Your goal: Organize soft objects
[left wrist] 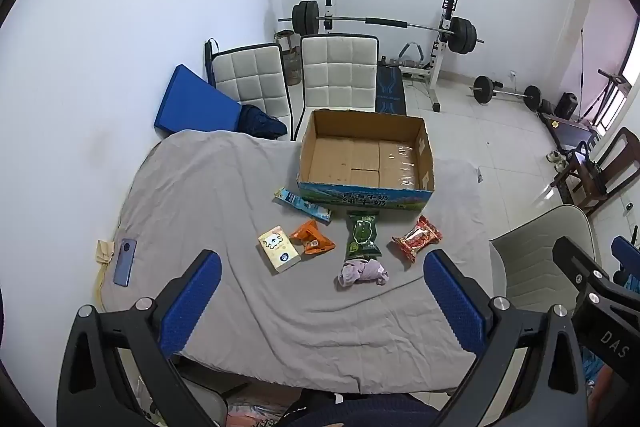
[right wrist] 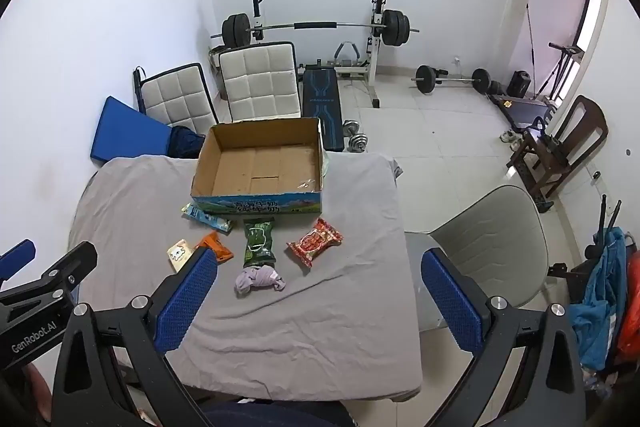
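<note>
We hold the left hand-held gripper (left wrist: 322, 273) and right hand-held gripper (right wrist: 319, 273) spread wide and empty above the grey-sheeted counter (left wrist: 208, 187). Ahead of them lies the crumpled lilac cloth (left wrist: 361, 271), just before the green snack packet (left wrist: 362, 235) and open cardboard box (left wrist: 366, 151).

Counter (left wrist: 224, 187) covered w/ grey matt cloth, wrinkled. Cardboard box (left wrist: 366, 155): raw brown matt inside, glossy printed front, shiny tape strip on floor. Green packet (left wrist: 362, 237), red packet (left wrist: 416, 238), orange packet (left wrist: 312, 237): glossy plastic film. Lilac cloth bundle (left wrist: 362, 271) soft, matt. Hand-held gripper pads (left wrist: 192, 303): blue textured rubber-like; frame matt black plastic, metal screws.
</note>
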### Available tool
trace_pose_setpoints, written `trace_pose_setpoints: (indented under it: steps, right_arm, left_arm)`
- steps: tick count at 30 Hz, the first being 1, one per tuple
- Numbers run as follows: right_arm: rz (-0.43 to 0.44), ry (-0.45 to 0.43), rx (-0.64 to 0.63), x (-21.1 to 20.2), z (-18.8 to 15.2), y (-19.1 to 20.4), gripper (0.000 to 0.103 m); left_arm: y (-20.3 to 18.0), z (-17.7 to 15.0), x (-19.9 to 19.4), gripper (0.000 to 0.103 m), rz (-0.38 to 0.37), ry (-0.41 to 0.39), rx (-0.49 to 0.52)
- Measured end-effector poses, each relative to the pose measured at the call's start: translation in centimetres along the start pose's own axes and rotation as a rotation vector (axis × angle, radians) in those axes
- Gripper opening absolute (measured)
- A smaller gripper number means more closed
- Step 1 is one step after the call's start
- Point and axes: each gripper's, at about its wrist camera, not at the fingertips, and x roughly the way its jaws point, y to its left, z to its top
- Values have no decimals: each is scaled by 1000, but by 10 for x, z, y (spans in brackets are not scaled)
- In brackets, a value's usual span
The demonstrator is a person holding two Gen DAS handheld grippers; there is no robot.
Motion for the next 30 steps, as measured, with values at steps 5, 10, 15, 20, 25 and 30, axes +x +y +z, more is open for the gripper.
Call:
trace_pose_setpoints:
  steps: [5,10,15,20,25,30]
  right_arm:
    - [-19,-12,-13,-1,0,3,103]
    - [-16,-12,-6,1,-2,3,103]
    - [-17,-16,-3,-2,3,11,103]
    - [-13,-17,7,0,3,0,103]
    - [-12,-20,9,0,4,1,103]
    - [-13,-25,9,-2,4,0,103]
  left_arm:
    - [-2,2,5,103,-1,10,-2]
    - [-5,4,-1,103,7,-11,3]
    - [-6,5,-3,103,7,-24,3]
    - [-7,8,-6,103,-4,-31,9]
    - [-5,9,-7,103,-5,-36,12]
    - [-2,8,-8,103,-8,-45,11]
